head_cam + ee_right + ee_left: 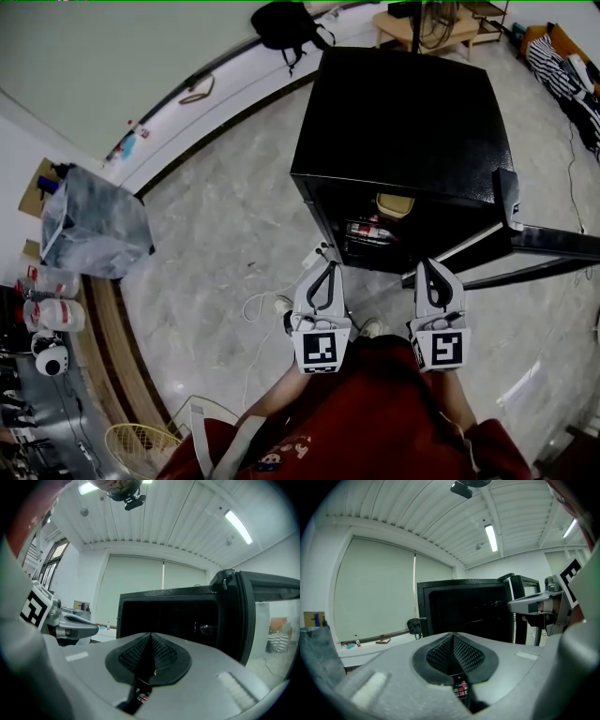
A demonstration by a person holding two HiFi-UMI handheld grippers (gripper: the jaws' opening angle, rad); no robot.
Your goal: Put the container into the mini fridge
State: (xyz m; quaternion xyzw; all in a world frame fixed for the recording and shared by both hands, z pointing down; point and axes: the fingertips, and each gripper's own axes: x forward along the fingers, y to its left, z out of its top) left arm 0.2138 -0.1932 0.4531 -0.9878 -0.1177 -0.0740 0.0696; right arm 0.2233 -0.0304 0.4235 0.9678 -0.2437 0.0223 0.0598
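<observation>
Beige container sits on the upper shelf inside the black mini fridge, 12 o'clock of both grippers. Left gripper and right gripper: fingers closed, empty. Placement looks done; next, probably push the open door at 3 o'clock shut.

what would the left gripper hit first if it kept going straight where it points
Probably nothing before the mini fridge: the left gripper, jaws shut, points into its open front, so it would pass inside. Depth in there is unclear.
</observation>
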